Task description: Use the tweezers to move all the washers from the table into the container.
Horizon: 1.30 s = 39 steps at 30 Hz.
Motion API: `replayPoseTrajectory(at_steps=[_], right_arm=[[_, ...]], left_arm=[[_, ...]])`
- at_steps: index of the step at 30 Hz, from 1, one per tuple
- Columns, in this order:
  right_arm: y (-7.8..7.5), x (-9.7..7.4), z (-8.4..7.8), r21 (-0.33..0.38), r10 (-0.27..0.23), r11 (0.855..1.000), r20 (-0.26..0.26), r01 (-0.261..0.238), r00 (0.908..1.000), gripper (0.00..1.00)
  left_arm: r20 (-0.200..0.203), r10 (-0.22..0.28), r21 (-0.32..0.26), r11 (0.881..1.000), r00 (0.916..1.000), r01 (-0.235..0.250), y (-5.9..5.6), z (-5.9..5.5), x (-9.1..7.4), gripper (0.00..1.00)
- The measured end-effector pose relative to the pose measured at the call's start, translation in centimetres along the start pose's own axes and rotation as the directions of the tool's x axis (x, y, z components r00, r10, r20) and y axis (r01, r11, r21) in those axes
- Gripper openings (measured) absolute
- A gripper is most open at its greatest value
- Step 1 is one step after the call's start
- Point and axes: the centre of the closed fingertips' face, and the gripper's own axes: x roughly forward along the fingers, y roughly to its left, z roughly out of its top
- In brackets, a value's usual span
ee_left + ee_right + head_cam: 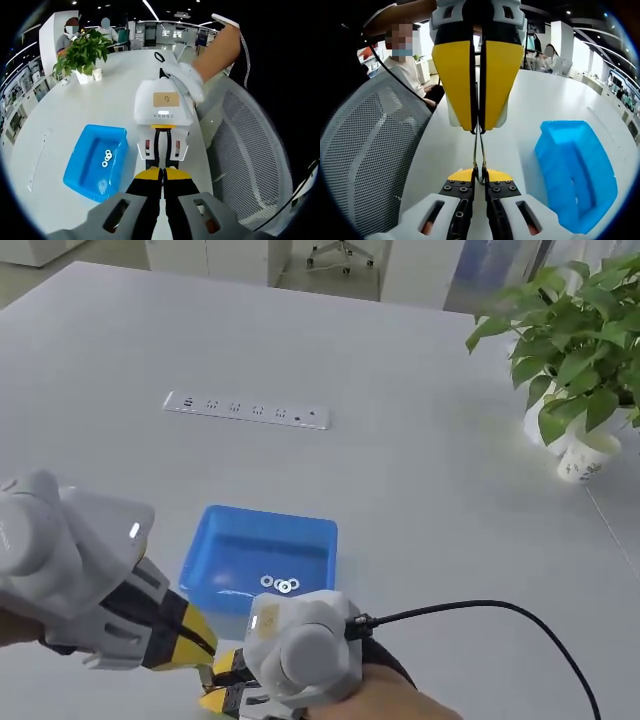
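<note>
At the near edge of the white table (420, 470) in the head view, the left gripper (200, 640) and the right gripper (228, 680) met tip to tip, just in front of a blue container (270, 517). A few washers (281, 584) lay together on its floor. Farther off lay a power strip (245, 409), and at the far right stood a potted plant (575, 330) with a paper cup (585, 460) beside it. From the left gripper view, the left gripper (162, 174) had its yellow tips pressed together against the tips of the right gripper (163, 159) facing it; the container (82, 175) sat to the left with the washers (106, 159) inside. From the right gripper view, the right gripper (479, 176) was clamped on the thin metal tweezers (479, 150), whose other end ran up between the closed yellow jaws of the left gripper (479, 127). The container (570, 165) lay to the right, and a mesh chair (370, 150) stood to the left.
</note>
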Motion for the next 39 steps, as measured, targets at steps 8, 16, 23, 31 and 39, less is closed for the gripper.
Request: replayPoseTrajectory(at_steps=[8,16,23,31,39], right_arm=[[-0.1,-0.2,0.3,-0.004,-0.001,1.000,0.004,0.001,1.0000,0.08],[-0.3,-0.6,0.7,-0.016,-0.009,1.000,0.004,0.009,0.9999,0.08],[-0.5,-1.2,1.1,-0.031,-0.010,0.999,0.005,0.011,0.9999,0.08],[-1.2,-2.0,2.0,-0.040,-0.022,0.999,0.015,0.023,0.9996,0.08],[-1.8,-2.9,2.6,-0.045,-0.040,0.998,0.025,0.041,0.9989,0.08]], left_arm=[[-0.001,0.003,0.002,1.000,1.0000,-0.003,0.0,0.2,-0.2,0.03],[0.003,0.005,0.007,1.000,1.0000,-0.005,0.2,0.7,-0.6,0.03],[0.011,0.008,0.010,1.000,0.9999,-0.009,0.4,1.3,-1.0,0.03],[0.018,0.017,0.025,1.000,0.9997,-0.017,1.0,2.2,-1.8,0.03],[0.020,0.019,0.045,0.999,0.9996,-0.020,1.6,3.1,-2.4,0.03]])
